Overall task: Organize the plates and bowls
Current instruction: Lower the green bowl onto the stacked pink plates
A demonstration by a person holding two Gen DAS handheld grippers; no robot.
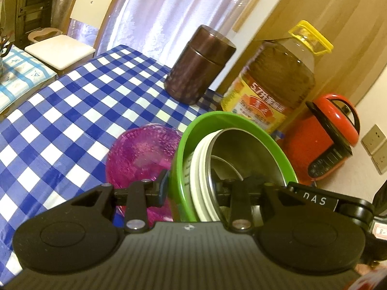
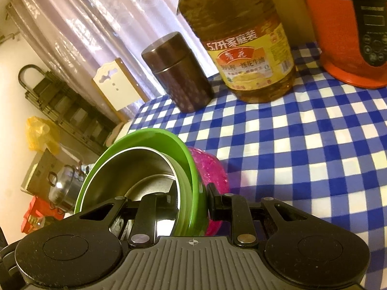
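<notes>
A green bowl (image 1: 186,140) holds a steel bowl (image 1: 244,149) with a pale ribbed outer wall. Both are tilted above the checked tablecloth. A pink translucent bowl (image 1: 140,154) sits just beside and under them. My left gripper (image 1: 191,191) is shut on the rim of the green and steel bowls, one finger outside and one inside. In the right wrist view my right gripper (image 2: 191,205) is shut on the same stack's rim: green bowl (image 2: 186,154), steel bowl (image 2: 135,169), pink bowl (image 2: 212,169) behind it.
On the blue-and-white checked table (image 2: 302,157) stand a brown metal canister (image 2: 176,72), a big oil bottle (image 2: 241,36) and a red rice cooker (image 2: 350,31). A chair (image 1: 60,48) stands past the table's far edge. A steel pot (image 2: 65,188) sits off the table.
</notes>
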